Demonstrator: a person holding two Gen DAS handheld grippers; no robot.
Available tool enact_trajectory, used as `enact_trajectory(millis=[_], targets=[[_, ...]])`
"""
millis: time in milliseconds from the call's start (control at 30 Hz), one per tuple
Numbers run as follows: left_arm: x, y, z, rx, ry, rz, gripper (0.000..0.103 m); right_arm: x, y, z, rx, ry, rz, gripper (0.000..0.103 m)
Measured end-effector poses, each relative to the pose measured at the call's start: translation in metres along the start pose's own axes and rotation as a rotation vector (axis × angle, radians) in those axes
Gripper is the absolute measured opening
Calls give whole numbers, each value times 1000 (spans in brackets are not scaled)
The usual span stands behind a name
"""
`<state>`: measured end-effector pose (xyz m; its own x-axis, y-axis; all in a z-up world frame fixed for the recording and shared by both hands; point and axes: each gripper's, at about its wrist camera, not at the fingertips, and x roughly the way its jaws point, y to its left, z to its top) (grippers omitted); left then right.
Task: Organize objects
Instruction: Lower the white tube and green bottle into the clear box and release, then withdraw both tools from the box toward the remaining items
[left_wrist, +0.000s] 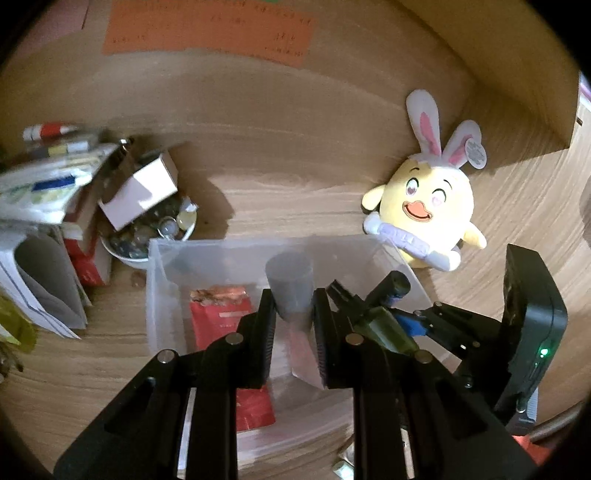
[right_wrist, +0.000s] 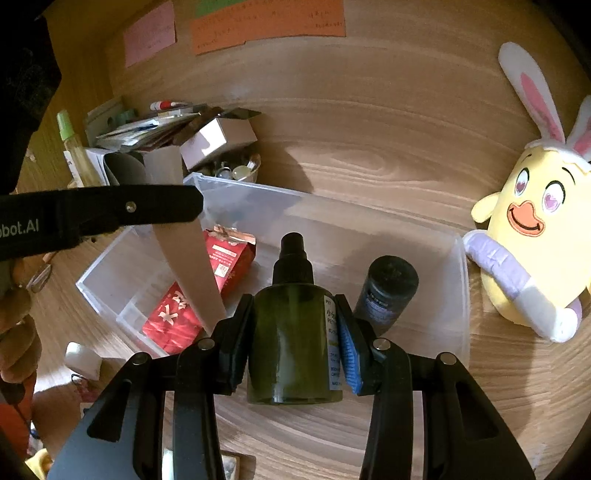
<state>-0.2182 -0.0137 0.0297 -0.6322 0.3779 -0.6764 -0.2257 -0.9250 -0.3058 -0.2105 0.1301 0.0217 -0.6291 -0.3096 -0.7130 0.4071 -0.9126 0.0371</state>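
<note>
My right gripper (right_wrist: 293, 306) is shut on a dark green spray bottle (right_wrist: 291, 332) with a black pump top, holding it over a clear plastic bin (right_wrist: 461, 295). In the bin lie red packets (right_wrist: 173, 317) and a dark round can (right_wrist: 388, 291). My left gripper (left_wrist: 293, 299) is shut on a tan sheet of card (left_wrist: 290, 288) that hangs down over the bin's left part. The right wrist view shows that card (right_wrist: 192, 273) pinched by the left gripper (right_wrist: 184, 206). In the left wrist view the green bottle (left_wrist: 384, 325) and the right gripper (left_wrist: 406, 314) sit to the right, above the bin (left_wrist: 155, 280).
A yellow plush chick with bunny ears (left_wrist: 428, 206) leans by the bin's right end. A bowl of glass marbles (left_wrist: 147, 236), a white box (left_wrist: 144, 192) and a stack of papers (left_wrist: 44, 184) crowd the left. Coloured notes (right_wrist: 266, 22) hang on the wooden back wall.
</note>
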Motion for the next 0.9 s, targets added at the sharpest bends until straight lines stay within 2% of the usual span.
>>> enact_trajectory(millis=[100,233,433,633,667,800,900], targets=[[5,2,0,-6,16,-4,19,2,0,-1,-1,6,-3,38],[10,5,-1,1,16,59,19,6,0,-2,-3,15,-9,38],[20,13,-4,-19,41,78,19,9,0,-2,-6,25,-16,38],[16,13,-9,6,38,123,20,8,0,-2,-3,27,-14,38],[14,12,-10,10,36,127,21,8,0,-2,-3,29,-14,38],[4,12,-14,16,15,149,40,9,1,-3,-10,37,-15,40],[-3,11,-17,22,1,168,46,7,2,-3,-17,31,-27,51]])
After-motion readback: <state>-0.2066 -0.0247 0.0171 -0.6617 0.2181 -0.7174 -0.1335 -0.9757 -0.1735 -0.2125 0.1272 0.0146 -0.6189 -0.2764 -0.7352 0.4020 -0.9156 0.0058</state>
